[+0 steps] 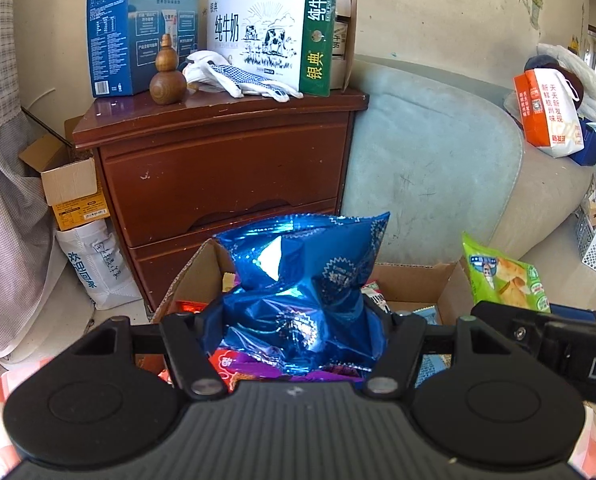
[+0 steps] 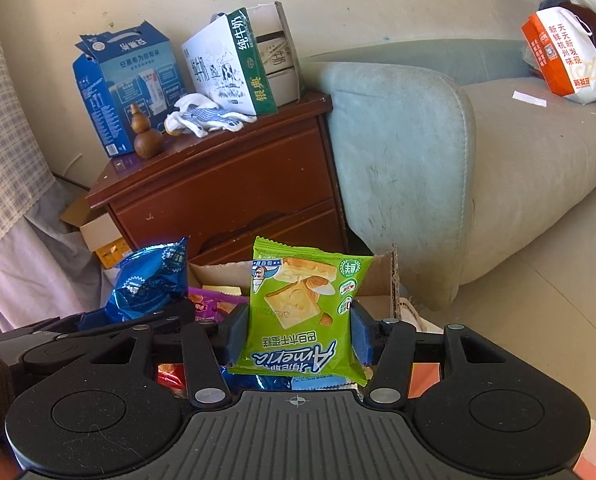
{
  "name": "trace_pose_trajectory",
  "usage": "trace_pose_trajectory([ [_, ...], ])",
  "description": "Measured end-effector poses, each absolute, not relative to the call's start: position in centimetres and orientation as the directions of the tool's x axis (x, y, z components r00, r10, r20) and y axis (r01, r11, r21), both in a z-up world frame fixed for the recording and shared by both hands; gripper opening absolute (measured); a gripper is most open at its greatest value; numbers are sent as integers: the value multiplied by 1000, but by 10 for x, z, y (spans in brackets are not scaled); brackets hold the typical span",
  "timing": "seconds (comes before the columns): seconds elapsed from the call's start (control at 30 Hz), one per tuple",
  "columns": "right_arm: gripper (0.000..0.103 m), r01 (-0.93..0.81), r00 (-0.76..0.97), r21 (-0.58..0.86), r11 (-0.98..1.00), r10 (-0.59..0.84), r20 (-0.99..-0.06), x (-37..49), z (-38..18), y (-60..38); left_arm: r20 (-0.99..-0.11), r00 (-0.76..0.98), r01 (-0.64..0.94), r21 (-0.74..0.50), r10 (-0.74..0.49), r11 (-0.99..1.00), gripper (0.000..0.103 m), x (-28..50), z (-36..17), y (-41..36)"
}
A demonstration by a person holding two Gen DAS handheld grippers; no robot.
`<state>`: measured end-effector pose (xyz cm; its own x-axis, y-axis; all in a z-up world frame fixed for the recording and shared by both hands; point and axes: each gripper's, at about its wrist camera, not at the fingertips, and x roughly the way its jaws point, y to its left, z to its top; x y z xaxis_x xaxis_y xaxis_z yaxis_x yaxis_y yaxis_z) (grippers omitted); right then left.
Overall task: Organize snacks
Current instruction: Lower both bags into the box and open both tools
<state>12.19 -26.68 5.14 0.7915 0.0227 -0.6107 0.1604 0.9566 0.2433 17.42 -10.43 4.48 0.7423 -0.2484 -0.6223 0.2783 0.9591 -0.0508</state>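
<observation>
My left gripper [image 1: 296,334] is shut on a shiny blue foil snack bag [image 1: 302,276] and holds it upright above an open cardboard box [image 1: 410,284] of mixed snacks. My right gripper [image 2: 298,336] is shut on a green cracker packet [image 2: 302,312], also held upright over the box [image 2: 394,276]. The blue bag [image 2: 150,280] shows at the left of the right wrist view, and the green packet [image 1: 502,276] at the right of the left wrist view. Purple and red packets [image 2: 206,306] lie in the box below.
A brown wooden nightstand [image 1: 226,168] stands behind the box, carrying a blue carton [image 1: 138,32], a milk carton [image 1: 274,40], gloves and a wooden gourd [image 1: 168,76]. A pale sofa [image 2: 418,140] is to the right with an orange-and-white bag [image 2: 566,56]. Cardboard boxes [image 1: 74,192] sit at left.
</observation>
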Motion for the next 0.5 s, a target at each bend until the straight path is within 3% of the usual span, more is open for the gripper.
trace_pose_trajectory([
  [0.1,53,187,781,278,942,29,-624,129,41,-272,-625,738,280,-58,-254,958,69,179,37,-107],
  [0.23,58,234,766,321,918,29,-642,132,33,-283,-614,750,276,-46,-245,960,86,175,40,-108],
  [0.5,65,230,788,323,918,20,-615,122,45,-283,-602,772,237,-22,-202,971,93,160,58,-92],
])
